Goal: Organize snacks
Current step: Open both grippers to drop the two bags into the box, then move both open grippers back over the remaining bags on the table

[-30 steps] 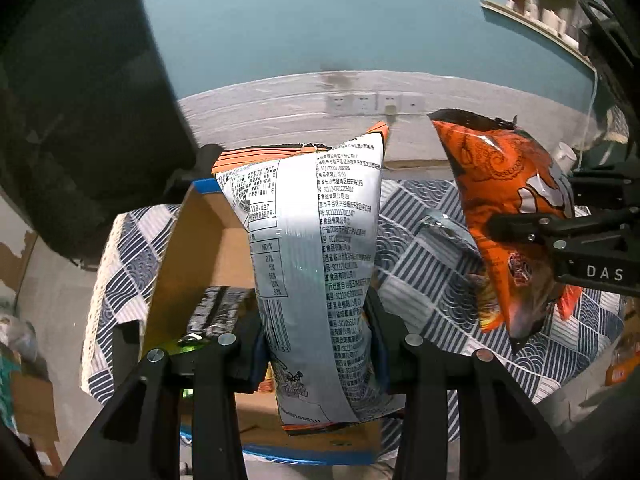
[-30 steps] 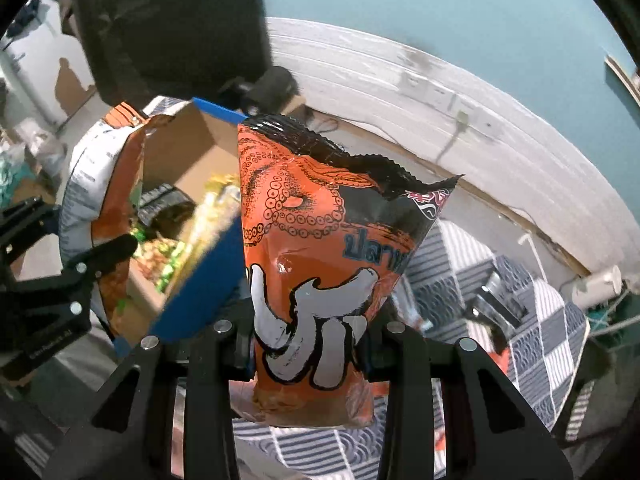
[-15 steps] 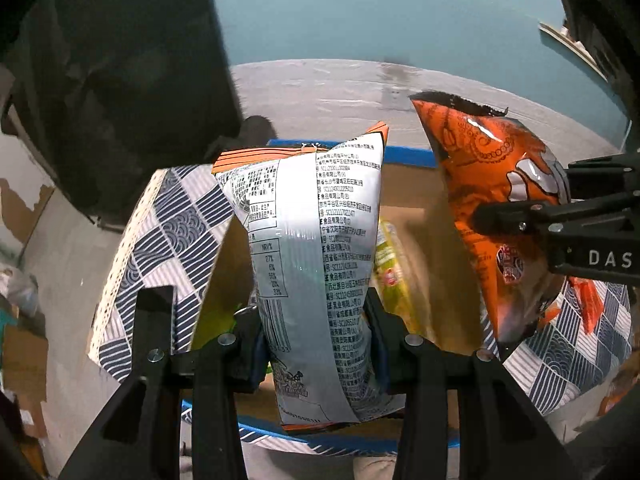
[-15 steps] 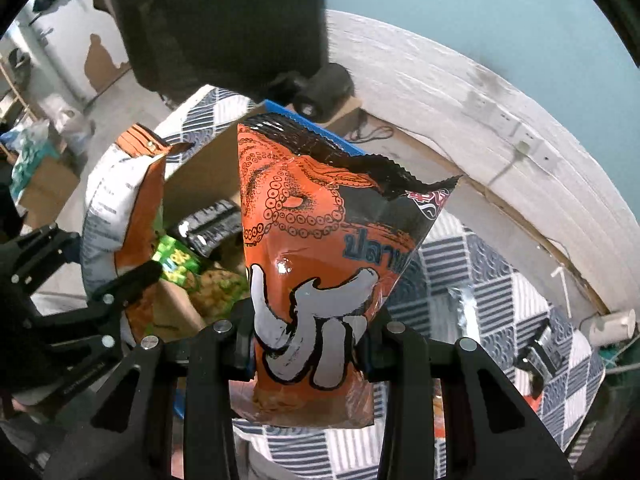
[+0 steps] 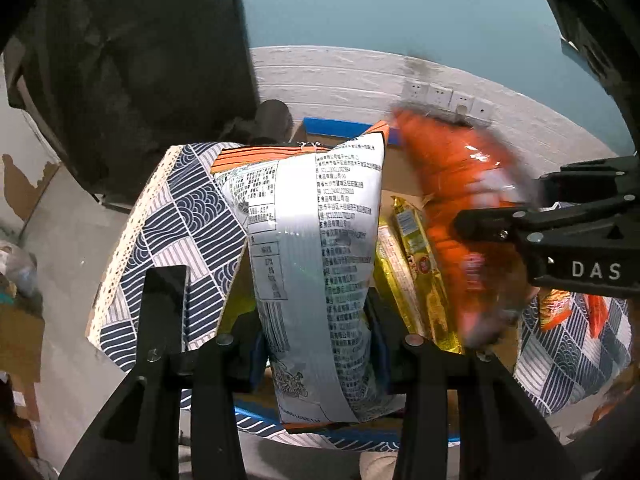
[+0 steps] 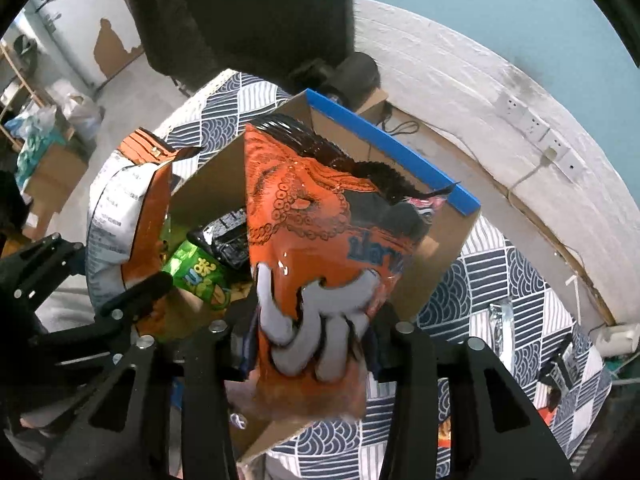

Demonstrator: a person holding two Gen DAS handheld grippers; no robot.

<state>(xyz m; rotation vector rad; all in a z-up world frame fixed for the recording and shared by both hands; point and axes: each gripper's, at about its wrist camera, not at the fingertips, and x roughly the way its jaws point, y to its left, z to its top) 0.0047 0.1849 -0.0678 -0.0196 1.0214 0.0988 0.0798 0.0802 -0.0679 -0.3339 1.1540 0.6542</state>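
Hovering over the cardboard box (image 6: 436, 256) with both jaw pairs opening, left gripper (image 5: 316, 344) releasing the silver bag (image 5: 316, 264), right gripper (image 6: 310, 334) dropping the blurred orange bag (image 6: 320, 248), risking snagging the box rim.

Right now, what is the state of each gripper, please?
Left gripper: jaws opening, silver snack bag between them.
Right gripper: jaws opening, orange snack bag between them, blurred.
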